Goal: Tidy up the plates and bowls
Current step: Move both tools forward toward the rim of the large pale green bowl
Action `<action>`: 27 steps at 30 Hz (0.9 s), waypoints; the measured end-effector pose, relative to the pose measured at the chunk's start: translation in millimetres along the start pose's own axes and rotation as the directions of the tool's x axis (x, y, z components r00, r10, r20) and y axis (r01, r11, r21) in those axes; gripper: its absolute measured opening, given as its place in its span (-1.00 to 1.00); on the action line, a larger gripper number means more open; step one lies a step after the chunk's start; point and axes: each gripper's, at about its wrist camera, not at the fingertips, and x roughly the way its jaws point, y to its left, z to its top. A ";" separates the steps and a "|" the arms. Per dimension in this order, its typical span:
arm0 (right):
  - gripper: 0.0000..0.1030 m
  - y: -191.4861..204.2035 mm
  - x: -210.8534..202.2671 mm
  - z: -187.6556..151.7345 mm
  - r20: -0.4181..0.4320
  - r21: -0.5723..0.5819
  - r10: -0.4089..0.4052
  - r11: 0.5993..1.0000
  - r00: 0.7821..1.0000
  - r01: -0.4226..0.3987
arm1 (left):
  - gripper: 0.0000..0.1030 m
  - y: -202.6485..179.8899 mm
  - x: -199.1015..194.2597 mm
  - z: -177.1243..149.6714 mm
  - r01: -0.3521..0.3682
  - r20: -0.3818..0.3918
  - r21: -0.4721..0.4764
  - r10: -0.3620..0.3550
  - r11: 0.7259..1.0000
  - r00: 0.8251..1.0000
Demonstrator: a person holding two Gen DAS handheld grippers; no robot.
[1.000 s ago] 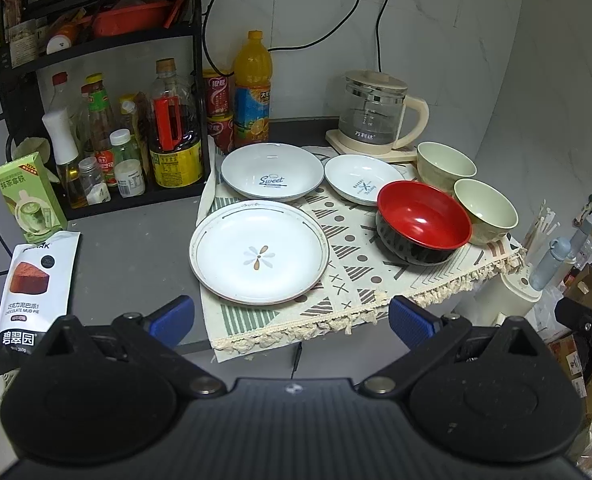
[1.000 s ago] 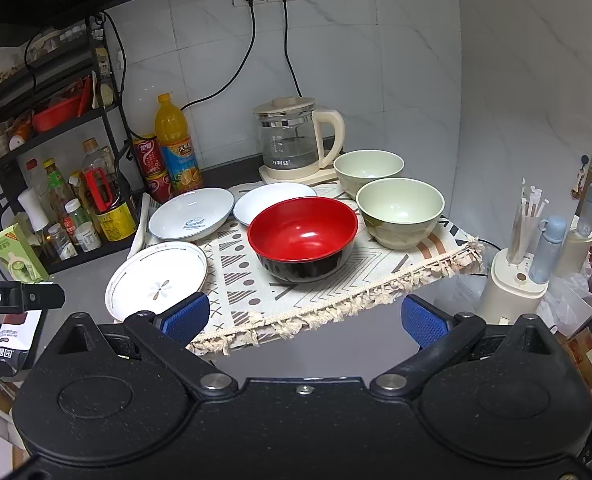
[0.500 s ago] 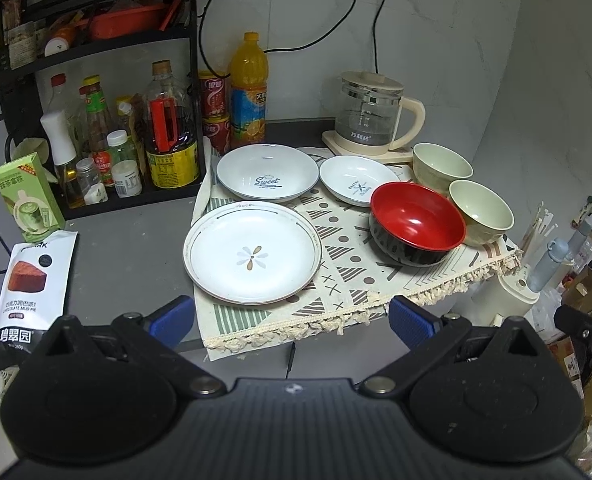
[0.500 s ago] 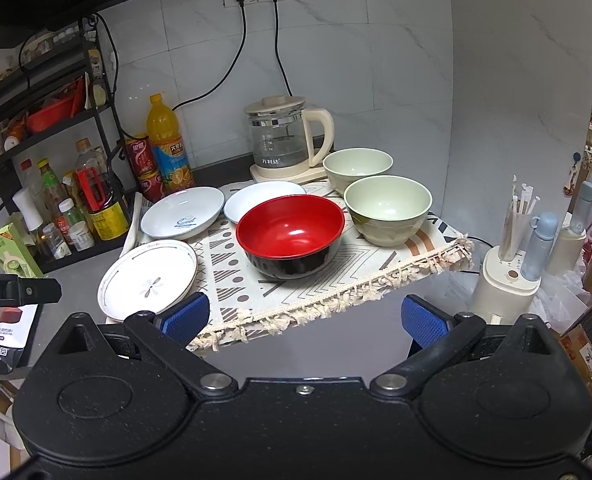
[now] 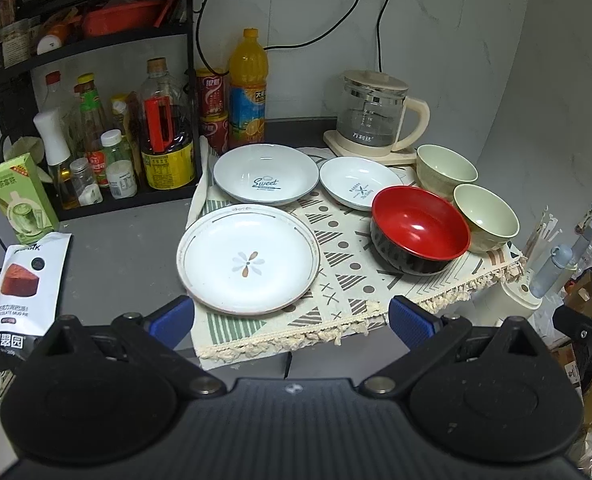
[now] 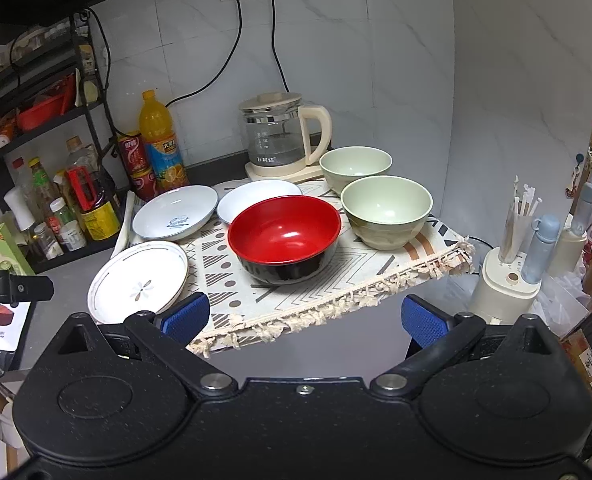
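Left wrist view: the left gripper [image 5: 291, 316] hangs spread wide, grasping nothing, in front of the patterned mat [image 5: 348, 276]. On the mat, the flower plate [image 5: 248, 259] sits left of the red bowl [image 5: 419, 229]; both hold nothing.

Right wrist view: the right gripper [image 6: 304, 318] is likewise released. Two green bowls [image 6: 386, 210] stand right of the red bowl [image 6: 284, 236], unfilled, with the glass kettle [image 6: 275, 136] behind them.

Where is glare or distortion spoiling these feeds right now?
Left wrist view: a small highlight inside the red bowl, fisheye bends the shelf rack, dishes sharp. Right wrist view: a soft sheen in the red bowl, dark vignette corners, wall tiles bowed.
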 end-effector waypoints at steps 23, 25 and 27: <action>1.00 -39.6 67.9 41.9 -0.022 0.020 -0.035 0.999 0.999 0.035 | 0.98 -48.3 87.5 59.0 0.035 -0.045 0.035 -0.033 0.999 0.998; 1.00 -41.8 75.0 45.8 -0.028 0.017 -0.031 0.999 0.999 0.031 | 0.98 -52.7 95.6 64.6 0.042 -0.051 0.037 -0.040 0.998 0.998; 0.99 -44.4 82.2 50.2 -0.035 0.015 -0.029 0.999 0.999 0.030 | 0.98 -57.3 102.6 70.5 0.046 -0.052 0.040 -0.044 0.998 0.998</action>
